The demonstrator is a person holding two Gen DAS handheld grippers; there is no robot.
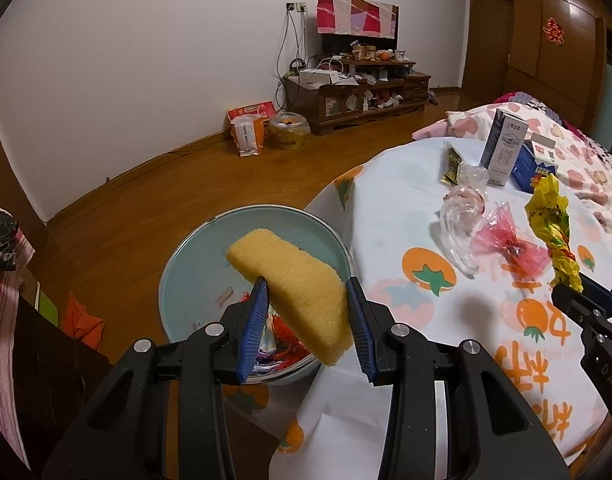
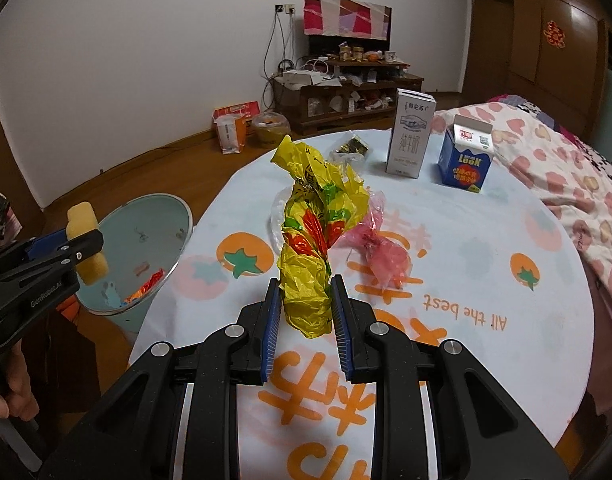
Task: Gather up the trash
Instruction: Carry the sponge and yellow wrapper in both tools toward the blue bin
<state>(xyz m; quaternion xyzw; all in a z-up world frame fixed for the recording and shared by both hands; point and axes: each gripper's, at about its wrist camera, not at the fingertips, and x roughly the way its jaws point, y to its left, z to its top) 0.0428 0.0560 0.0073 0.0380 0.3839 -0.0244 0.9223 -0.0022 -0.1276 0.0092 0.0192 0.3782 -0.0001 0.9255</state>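
Note:
My left gripper is shut on a yellow sponge and holds it above the pale blue trash bin, which stands on the floor at the table's left edge with wrappers inside. The sponge and bin also show in the right wrist view. My right gripper is shut on a crumpled yellow plastic bag and holds it above the table. The bag shows in the left view. A pink wrapper and clear plastic lie on the tablecloth.
A white milk carton, a blue carton and a dark sachet stand at the round table's far side. A bed with a pink quilt is to the right. A TV stand is against the far wall.

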